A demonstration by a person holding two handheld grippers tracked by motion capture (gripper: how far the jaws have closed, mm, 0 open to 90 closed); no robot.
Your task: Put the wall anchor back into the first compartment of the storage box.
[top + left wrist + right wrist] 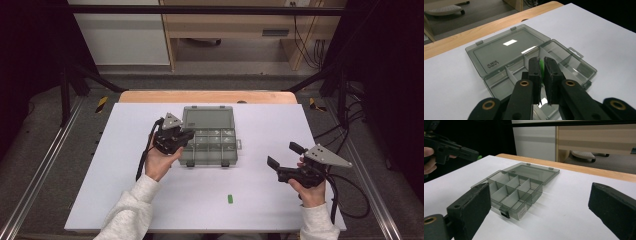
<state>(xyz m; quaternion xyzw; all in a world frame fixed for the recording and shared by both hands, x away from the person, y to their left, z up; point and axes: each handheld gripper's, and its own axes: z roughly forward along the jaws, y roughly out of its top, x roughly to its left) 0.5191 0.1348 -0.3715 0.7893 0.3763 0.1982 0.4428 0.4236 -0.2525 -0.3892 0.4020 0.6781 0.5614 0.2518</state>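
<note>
A smoky grey compartment box (207,118) lies open at the middle of the white table, lid flat toward the far side. My left gripper (187,135) hovers over its left compartments, shut on a small green piece (541,65) that is pinched upright between the pads. In the right gripper view the left gripper (472,153) hangs at upper left above the box (521,211), with a green tip (479,157) at its end. A second green piece (230,199) lies on the table near the front. My right gripper (282,155) rests at the right, jaws wide open and empty (539,202).
The box's dividers make several small compartments (574,65). The white sheet (125,200) covers the table, with a wooden edge (210,96) at the far side. Metal frame rails (40,170) run along both sides, and cables (350,200) trail at the right.
</note>
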